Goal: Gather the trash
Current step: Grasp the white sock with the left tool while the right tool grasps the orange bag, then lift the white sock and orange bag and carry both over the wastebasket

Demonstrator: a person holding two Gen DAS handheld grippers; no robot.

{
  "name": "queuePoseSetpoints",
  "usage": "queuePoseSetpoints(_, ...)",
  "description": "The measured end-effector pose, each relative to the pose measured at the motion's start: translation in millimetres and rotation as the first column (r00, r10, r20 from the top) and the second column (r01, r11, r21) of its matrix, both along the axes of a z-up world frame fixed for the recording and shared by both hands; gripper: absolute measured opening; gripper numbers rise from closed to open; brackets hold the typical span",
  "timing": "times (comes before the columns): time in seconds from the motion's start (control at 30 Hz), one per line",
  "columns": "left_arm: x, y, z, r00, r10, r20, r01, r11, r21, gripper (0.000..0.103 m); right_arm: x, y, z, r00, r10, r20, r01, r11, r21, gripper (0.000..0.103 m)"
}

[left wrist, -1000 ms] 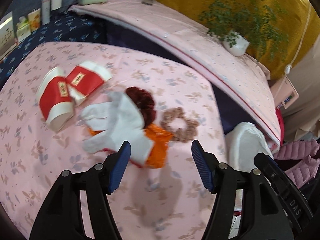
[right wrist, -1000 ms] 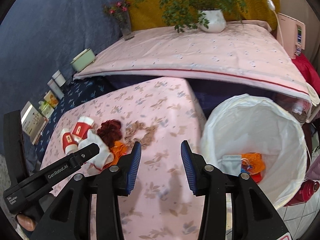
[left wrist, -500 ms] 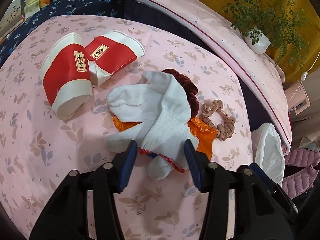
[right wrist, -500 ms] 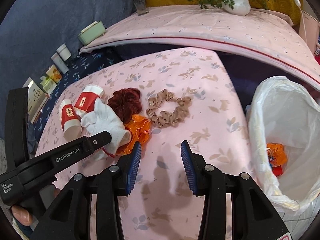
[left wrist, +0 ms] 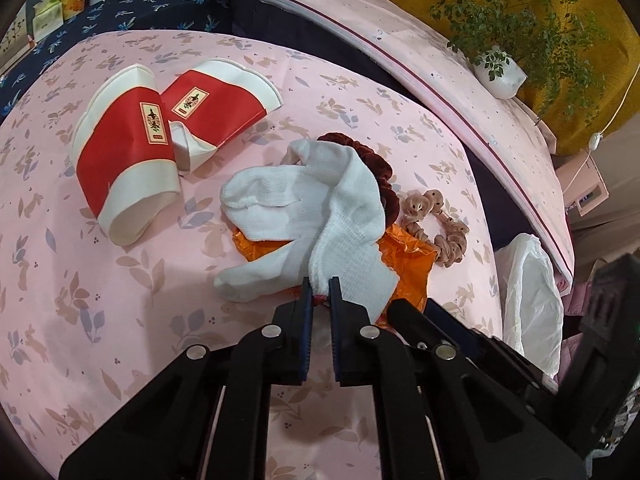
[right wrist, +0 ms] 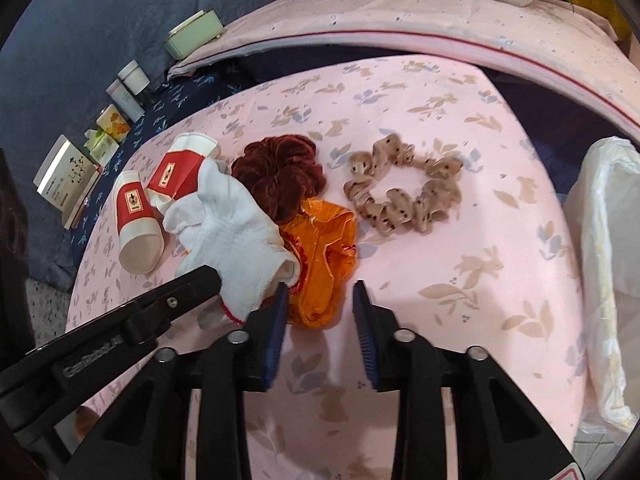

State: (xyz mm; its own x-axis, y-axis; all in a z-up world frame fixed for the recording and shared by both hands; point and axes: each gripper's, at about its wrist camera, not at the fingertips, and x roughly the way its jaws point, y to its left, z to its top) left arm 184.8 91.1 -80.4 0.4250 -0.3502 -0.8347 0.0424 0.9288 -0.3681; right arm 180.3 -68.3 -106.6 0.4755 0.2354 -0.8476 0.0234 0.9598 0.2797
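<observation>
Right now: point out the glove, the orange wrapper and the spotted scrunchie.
glove (left wrist: 320, 204), left wrist view, on the knit palm.
orange wrapper (right wrist: 324, 248), right wrist view, on its crinkled middle.
spotted scrunchie (right wrist: 436, 194), right wrist view, on the ring's right side.

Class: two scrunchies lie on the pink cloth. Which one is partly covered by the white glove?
The dark red velvet scrunchie; the white glove overlaps it. The beige dotted scrunchie lies uncovered.

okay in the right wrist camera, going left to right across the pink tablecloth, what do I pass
Upright-labelled red-and-white paper cup lying on its side → white knit glove → crumpled orange plastic wrapper → beige dotted fabric scrunchie → white plastic trash bag at the table's right edge.
</observation>
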Motion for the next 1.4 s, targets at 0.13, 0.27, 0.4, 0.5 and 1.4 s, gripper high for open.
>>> queuePoseSetpoints(0.13,-4,8,4,1.0,0.015,0.009,-0.015,1.0,-0.002,0.007,2,4,-5,1.0,0.01,-0.008,-0.01,1.0,-0.002,0.019)
queuePoseSetpoints(0.27,-9,15,13,0.999,0.031,0.027,-0.031,0.999,-0.009,0.007,-2,3,6,1.0,0.013,0.021,-0.013,1.0,0.007,0.015)
queuePoseSetpoints(0.4,-14,15,31,0.997,0.034,0.064,-0.032,0.999,-0.024,0.007,-8,-5,26,0.998,-0.004,0.069,0.003,1.0,0.02,0.009)
queuePoseSetpoints(0.5,-18,11,49,0.995,0.028,0.1,-0.025,0.999,-0.034,0.007,-14,-12,49,0.993,-0.018,0.119,0.016,1.0,0.022,0.009)
queuePoseSetpoints(1.4,-48,-131,181,0.915,-0.207,0.346,0.235,0.971,-0.039,0.007,-91,-163,183,0.862,-0.283,0.421,0.3,0.953,0.027,0.007)
